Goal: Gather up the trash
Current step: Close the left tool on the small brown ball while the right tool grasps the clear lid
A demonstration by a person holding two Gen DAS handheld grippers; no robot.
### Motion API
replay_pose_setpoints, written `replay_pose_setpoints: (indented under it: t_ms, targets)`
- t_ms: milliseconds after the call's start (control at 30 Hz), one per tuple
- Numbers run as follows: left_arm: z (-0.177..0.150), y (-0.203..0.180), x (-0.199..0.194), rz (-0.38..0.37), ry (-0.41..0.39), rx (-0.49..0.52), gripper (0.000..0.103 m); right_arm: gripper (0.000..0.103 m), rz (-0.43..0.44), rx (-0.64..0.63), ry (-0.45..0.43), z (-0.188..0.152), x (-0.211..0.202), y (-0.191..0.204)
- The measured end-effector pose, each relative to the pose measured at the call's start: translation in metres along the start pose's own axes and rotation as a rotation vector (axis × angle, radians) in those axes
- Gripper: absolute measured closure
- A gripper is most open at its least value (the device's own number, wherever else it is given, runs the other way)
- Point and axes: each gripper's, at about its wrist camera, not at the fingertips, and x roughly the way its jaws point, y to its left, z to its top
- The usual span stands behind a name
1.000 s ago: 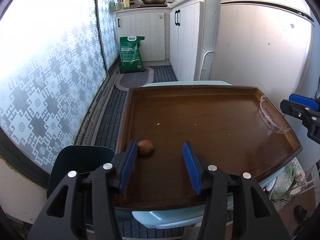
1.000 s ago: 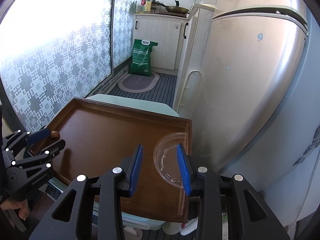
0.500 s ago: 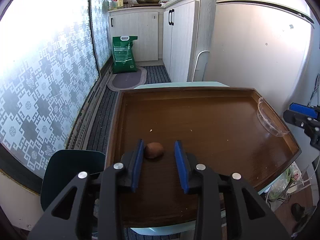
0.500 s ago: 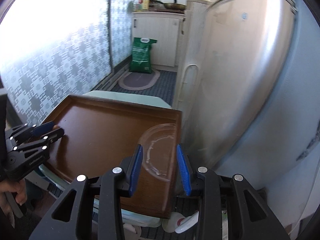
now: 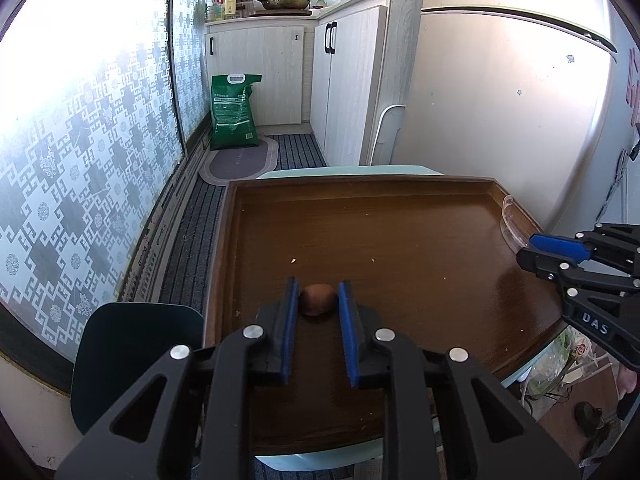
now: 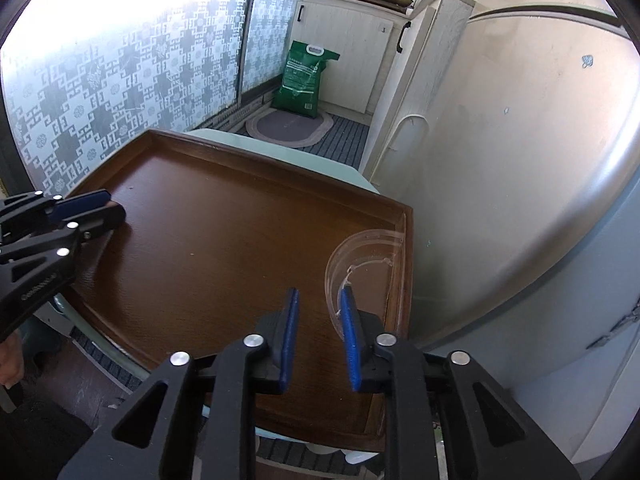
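tray (image 6: 224,216) centre: open | right: fridge (image 6: 520,184) close by | left: patterned window (image 5: 80,152)

Bright window (image 5: 80,140) glare, sharp focus, fisheye-bent edges.

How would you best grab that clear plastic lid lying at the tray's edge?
By its raised rim. The clear plastic lid lies flat against the tray wall, so probably come from the open near side with the right gripper, one finger inside the rim, one outside.
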Motion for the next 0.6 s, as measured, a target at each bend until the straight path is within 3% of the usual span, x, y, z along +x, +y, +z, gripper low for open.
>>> replay_pose_setpoints:
  t_ms: [133, 233, 600]
  targets:
    - [0.0, 0.003, 0.0, -0.018, -0.004, -0.004, 0.081, 0.089, -0.004, 0.012, 0.004, 0.001, 0.004, -0.001]
    - [0.0, 0.007, -0.001, -0.037, -0.005, -0.018, 0.081, 0.097, -0.004, 0.011, 0.004, 0.002, 0.004, 0.0]
    - [-0.002, 0.017, -0.005, -0.069, -0.01, -0.04, 0.082, 0.1, 0.039, 0.029, -0.01, 0.009, -0.001, 0.006]
